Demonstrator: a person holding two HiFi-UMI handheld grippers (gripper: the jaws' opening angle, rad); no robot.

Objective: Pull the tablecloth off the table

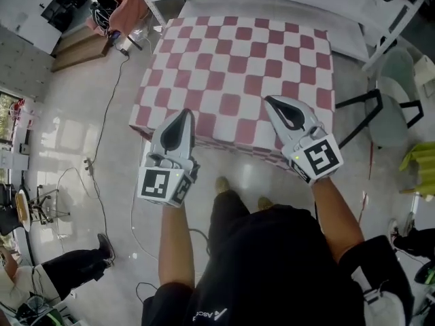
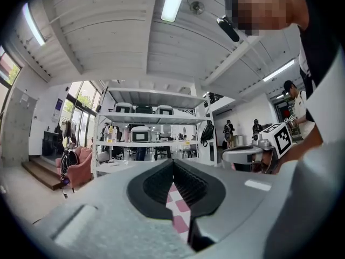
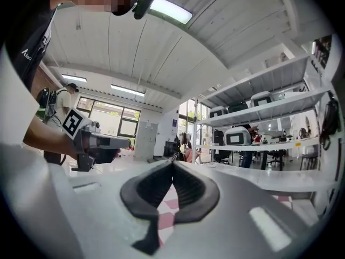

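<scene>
It's bright and even in here, lit by ceiling strips (image 2: 173, 1) and tall windows (image 2: 81, 104). Pale glare patches lie on the floor (image 1: 64, 138). Both gripper views bow hard into black corners, and the left tongs (image 2: 173, 163) look soft up close.

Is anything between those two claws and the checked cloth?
Nothing visible does. The left gripper and the right gripper, both shut, reach over the near edge of the tablecloth, which has nothing on it.
</scene>
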